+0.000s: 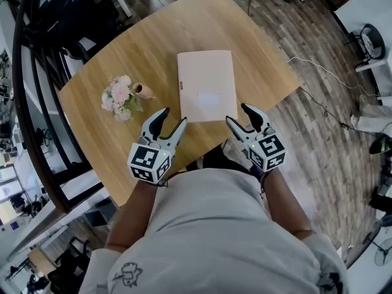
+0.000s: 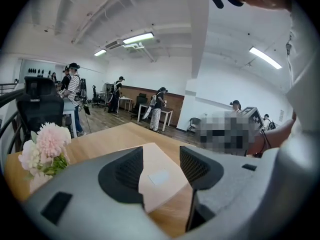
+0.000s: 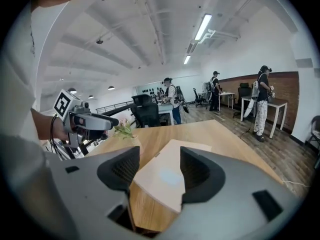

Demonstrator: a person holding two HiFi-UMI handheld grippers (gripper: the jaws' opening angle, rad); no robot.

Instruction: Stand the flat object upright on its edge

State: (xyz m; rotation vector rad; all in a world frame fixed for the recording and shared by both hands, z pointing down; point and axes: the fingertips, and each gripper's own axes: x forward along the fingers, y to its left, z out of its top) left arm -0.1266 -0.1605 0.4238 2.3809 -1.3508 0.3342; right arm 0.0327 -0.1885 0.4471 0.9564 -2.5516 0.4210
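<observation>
A flat pale pink box [image 1: 206, 85] with a white label lies on the wooden table [image 1: 153, 48], near its front edge. My left gripper [image 1: 171, 120] hovers just off the box's near left corner, jaws apart and empty. Off the near right corner my right gripper [image 1: 239, 115] is likewise open with nothing between its fingers. In the left gripper view the box [image 2: 159, 176] shows between and beyond the left gripper [image 2: 161, 165]. The right gripper view has the box [image 3: 162, 176] lying flat ahead of the right gripper [image 3: 159, 169].
A small vase of pink and white flowers [image 1: 121, 97] lies on the table left of the box, close to my left gripper. Black office chairs [image 1: 73, 17] stand beyond the table's far left. People stand far back in the room [image 2: 159, 106].
</observation>
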